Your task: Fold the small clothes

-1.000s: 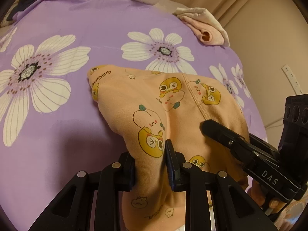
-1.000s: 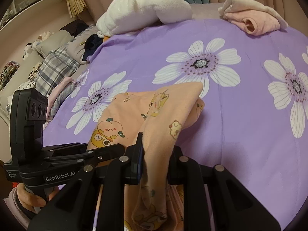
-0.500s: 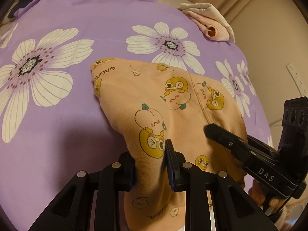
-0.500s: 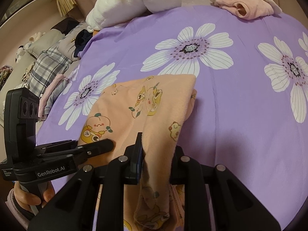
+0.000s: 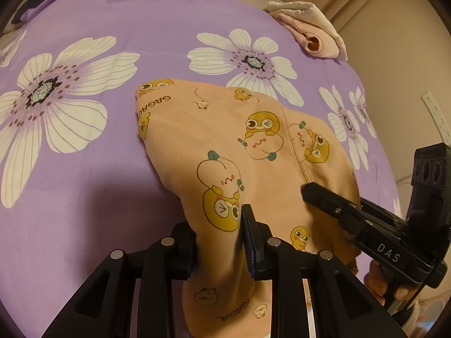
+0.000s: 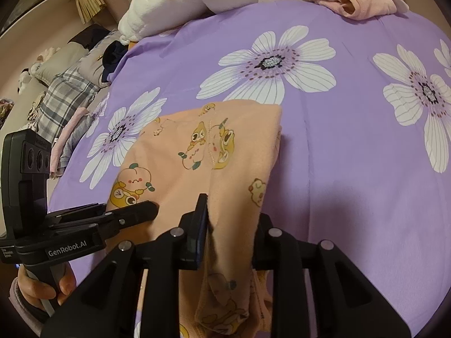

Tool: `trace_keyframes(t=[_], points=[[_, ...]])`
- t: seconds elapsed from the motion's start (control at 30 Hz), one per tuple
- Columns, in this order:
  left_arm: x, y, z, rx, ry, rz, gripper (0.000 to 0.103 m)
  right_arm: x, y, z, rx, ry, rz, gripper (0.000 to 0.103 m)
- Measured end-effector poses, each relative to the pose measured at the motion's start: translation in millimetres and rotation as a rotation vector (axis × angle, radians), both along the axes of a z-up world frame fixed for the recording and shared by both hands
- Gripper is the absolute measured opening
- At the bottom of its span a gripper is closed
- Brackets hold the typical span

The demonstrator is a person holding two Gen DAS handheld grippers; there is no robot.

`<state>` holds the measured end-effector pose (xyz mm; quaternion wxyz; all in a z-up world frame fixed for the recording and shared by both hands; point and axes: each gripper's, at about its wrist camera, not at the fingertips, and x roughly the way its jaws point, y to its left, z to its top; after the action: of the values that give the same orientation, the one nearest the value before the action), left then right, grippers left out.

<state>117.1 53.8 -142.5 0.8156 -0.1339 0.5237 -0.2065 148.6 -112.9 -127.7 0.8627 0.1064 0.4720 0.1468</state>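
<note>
Loosening on the right while the left side holds: the peach garment (image 5: pixel 253 152) now lies further out over the purple sheet (image 5: pixel 93 186).

Compared with a second ago, the garment's far edge rests nearer the big white flower (image 6: pixel 270 64) and more cloth lies flat. The left gripper (image 5: pixel 218 233) keeps its narrow pinch on a bunched near fold. The right gripper (image 6: pixel 231 225) has just been opening; cloth hangs between its jaws, against the left pad, and I cannot tell whether the right pad presses it. That reads as the fold being laid down and let go, with the left release to come. A pink bundle (image 6: pixel 355 2) sits far off.
</note>
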Motion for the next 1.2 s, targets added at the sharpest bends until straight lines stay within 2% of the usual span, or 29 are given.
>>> trace_keyframes(t=[0.23,1.2], points=[[-1,0,0,0.009,-0.002,0.001,0.026,-2,-4,-2,-0.005,0.011,-0.016,0.032],[-1,1,-1,0.018,0.001,0.004,0.027,-7,-11,-2,0.007,0.018,-0.035,0.035]])
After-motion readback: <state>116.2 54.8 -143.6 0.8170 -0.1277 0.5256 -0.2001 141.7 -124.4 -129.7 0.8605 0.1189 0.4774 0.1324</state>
